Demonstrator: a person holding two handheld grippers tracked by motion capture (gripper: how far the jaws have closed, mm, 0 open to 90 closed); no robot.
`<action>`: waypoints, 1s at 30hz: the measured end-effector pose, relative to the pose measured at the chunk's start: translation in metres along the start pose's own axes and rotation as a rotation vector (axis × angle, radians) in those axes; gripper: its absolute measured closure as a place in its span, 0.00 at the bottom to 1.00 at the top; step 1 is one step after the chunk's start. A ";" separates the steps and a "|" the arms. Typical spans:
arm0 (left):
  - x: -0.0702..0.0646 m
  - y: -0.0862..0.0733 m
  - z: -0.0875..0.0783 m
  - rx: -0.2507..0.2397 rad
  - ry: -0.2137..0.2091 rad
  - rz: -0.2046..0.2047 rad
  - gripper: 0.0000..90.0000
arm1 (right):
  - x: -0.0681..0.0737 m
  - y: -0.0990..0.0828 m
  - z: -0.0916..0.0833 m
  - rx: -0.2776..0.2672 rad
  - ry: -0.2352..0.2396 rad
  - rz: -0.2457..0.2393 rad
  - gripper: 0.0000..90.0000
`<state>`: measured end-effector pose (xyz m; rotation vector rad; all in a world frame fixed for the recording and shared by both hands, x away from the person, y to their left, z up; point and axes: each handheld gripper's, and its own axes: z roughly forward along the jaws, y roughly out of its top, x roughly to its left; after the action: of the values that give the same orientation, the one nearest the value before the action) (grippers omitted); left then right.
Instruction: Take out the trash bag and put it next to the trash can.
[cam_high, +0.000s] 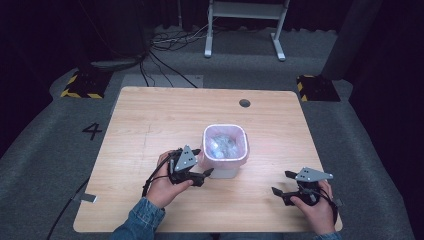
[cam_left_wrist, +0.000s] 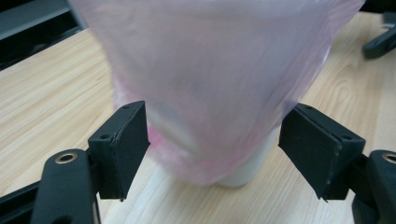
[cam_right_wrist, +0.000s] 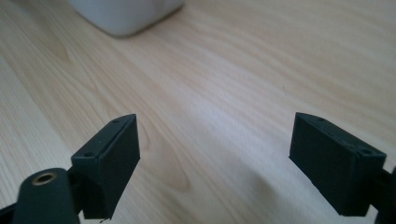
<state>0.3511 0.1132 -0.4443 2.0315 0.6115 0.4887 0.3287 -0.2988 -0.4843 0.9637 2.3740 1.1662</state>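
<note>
So there's a small white bin (cam_high: 224, 150) with a pink bag (cam_left_wrist: 210, 79) lining it, sitting about the middle of the wooden table (cam_high: 150, 125), a bit toward the person's side. The left gripper (cam_high: 204, 162) is right up against the bin's left side, jaws spread wide with the bag hanging between them, not pinching it yet. The right gripper (cam_high: 281, 183) sits well off to the right, low over bare wood, jaws wide apart too and holding nothing.

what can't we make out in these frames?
- Contents of the small white bin with pink plastic liner: high view, too small, pale crumpled bits.
- Bin's wall: left gripper view, veiled by the blurred liner.
- Bin's top: right gripper view, cut off by the upper edge.
</note>
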 end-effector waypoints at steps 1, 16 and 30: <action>0.002 -0.003 -0.003 0.009 0.014 -0.009 0.25 | 0.004 0.010 0.001 -0.009 0.004 -0.015 0.19; 0.003 -0.009 0.003 0.066 0.013 -0.030 0.25 | 0.026 0.074 0.038 -0.032 0.062 -0.120 0.23; 0.008 -0.012 0.009 0.110 -0.100 -0.067 0.82 | 0.034 0.091 0.059 -0.013 0.175 -0.221 0.78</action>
<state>0.3594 0.1171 -0.4588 2.1172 0.6555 0.3177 0.3751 -0.2015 -0.4482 0.5975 2.5270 1.2216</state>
